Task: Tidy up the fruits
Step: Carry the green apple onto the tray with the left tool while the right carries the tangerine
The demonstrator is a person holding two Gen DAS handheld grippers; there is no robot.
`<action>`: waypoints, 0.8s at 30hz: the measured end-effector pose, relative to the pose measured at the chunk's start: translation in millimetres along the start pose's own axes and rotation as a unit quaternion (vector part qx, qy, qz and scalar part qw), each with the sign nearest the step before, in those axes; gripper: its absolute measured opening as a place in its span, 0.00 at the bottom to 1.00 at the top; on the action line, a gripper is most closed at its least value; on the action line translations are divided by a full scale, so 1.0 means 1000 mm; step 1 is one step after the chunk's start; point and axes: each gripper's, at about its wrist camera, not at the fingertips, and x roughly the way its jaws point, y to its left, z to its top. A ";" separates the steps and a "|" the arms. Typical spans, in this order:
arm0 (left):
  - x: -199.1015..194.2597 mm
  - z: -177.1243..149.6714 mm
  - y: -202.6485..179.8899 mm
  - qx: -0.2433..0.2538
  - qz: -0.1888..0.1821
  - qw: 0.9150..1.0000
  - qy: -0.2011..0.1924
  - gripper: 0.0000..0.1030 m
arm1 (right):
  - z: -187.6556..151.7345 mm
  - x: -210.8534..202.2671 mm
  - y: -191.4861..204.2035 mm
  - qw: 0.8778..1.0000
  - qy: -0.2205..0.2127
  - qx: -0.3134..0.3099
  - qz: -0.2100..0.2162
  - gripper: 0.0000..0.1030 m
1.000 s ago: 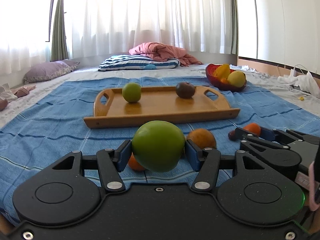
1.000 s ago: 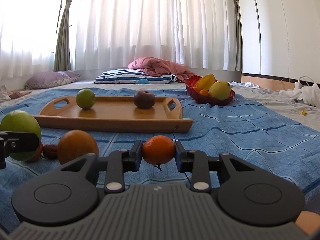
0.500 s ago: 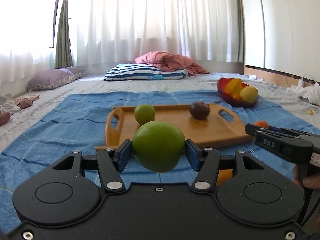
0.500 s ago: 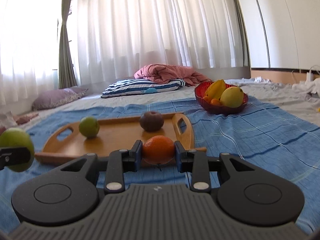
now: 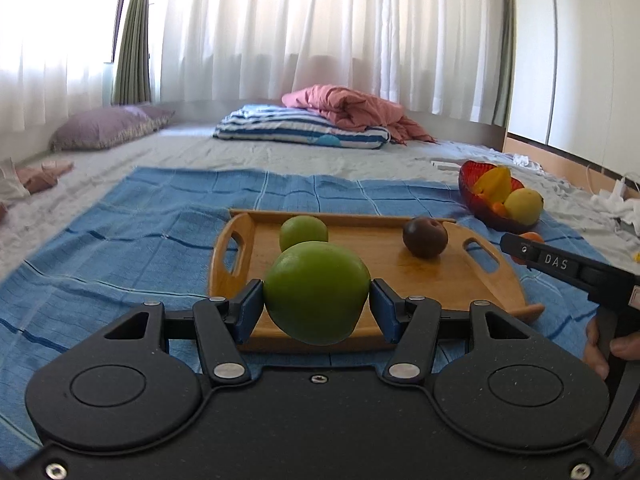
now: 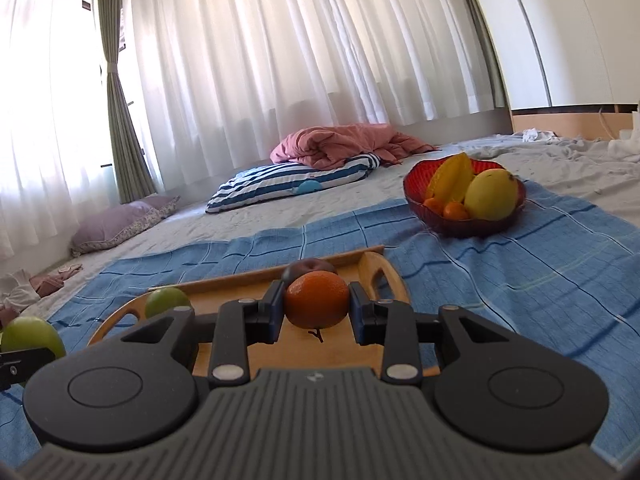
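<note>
Bright room, white sheer curtains (image 5: 320,28) across the back wall, pale bedding on the floor with a blue checked cloth (image 5: 132,232) spread over it. Wooden tray (image 5: 456,280) centred on the cloth, raised rim all round, cut-out handles at both short ends. On the tray: small green fruit (image 5: 303,232) toward the left end, dark brown fruit (image 5: 425,237) toward the right end, well apart, bare wood between and in front of them. Left tongs (image 5: 316,300) pinching a large green apple (image 5: 316,292), pads pressed on both its sides, held in the air over the tray's near rim. Right tongs (image 6: 316,312) pinching an orange (image 6: 317,299), held above the tray's right part near the handle, dark fruit partly hidden just behind it. Red bowl (image 6: 416,196) off the tray toward the back right, on the cloth's far corner, holding yellow and orange fruit. Wide strip of open cloth between tray and bowl, more open cloth left of the tray. Striped pillow (image 5: 300,130), pink blanket (image 5: 348,106) and purple cushion (image 5: 104,126) far back, clear of the work area. Fingers of a hand (image 5: 600,352) on the right tool's grip at the frame edge in the left view.
</note>
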 end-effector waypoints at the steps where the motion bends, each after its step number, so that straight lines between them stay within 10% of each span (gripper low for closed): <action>1: 0.005 0.001 0.001 -0.005 -0.001 1.000 0.006 0.54 | 0.001 0.005 0.001 1.000 0.002 -0.002 -0.001 0.36; 24: 0.104 0.020 0.003 -0.029 0.005 0.997 0.067 0.54 | 0.004 0.103 0.004 0.995 0.098 -0.027 -0.006 0.36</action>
